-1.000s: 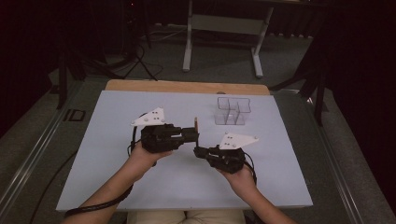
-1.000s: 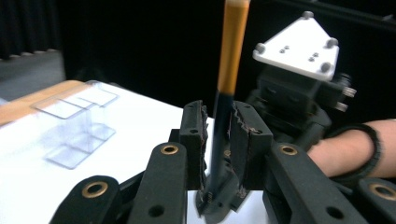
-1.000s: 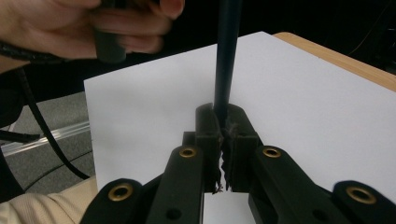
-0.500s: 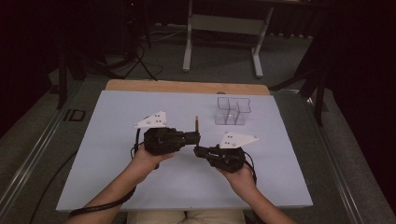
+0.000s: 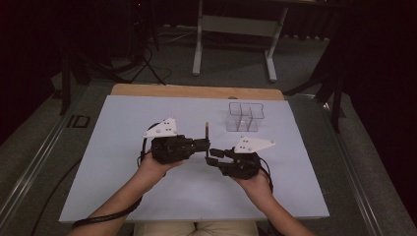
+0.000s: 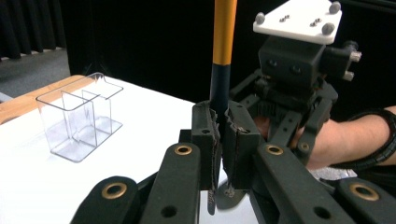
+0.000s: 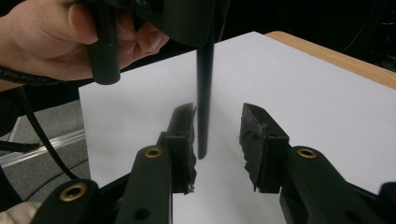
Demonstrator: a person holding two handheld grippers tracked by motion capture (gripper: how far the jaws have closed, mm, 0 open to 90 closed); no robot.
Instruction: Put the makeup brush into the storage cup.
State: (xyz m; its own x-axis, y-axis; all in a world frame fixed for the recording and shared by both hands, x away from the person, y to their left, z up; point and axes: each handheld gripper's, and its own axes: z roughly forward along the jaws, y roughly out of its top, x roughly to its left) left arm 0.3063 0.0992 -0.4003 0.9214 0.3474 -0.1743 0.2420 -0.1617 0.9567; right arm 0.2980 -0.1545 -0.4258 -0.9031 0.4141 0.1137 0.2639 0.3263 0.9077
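Note:
A thin stick [image 5: 206, 130] stands upright over the white table [image 5: 118, 162], orange above [image 6: 224, 32] and dark below [image 7: 204, 93]. My left gripper [image 5: 204, 145] is shut on its dark part, and the pads [image 6: 211, 135] pinch it in the left gripper view. My right gripper [image 5: 212, 158] faces it from the right. Its jaws have just been opening and now stand apart [image 7: 217, 135]. The stick's lower end hangs between them, close to the left pad [image 7: 184, 135] and well clear of the other.
A clear plastic box [image 5: 244, 117] with compartments stands at the back right of the table, also seen in the left gripper view [image 6: 79, 116]. A wooden strip [image 5: 196, 91] runs along the far edge. Beyond it are dark floor, cables and a metal stand [image 5: 236, 24].
Both hands keep their places. The right gripper's jaws look slightly wider around the stick's lower end; the stick stays upright in the left gripper.

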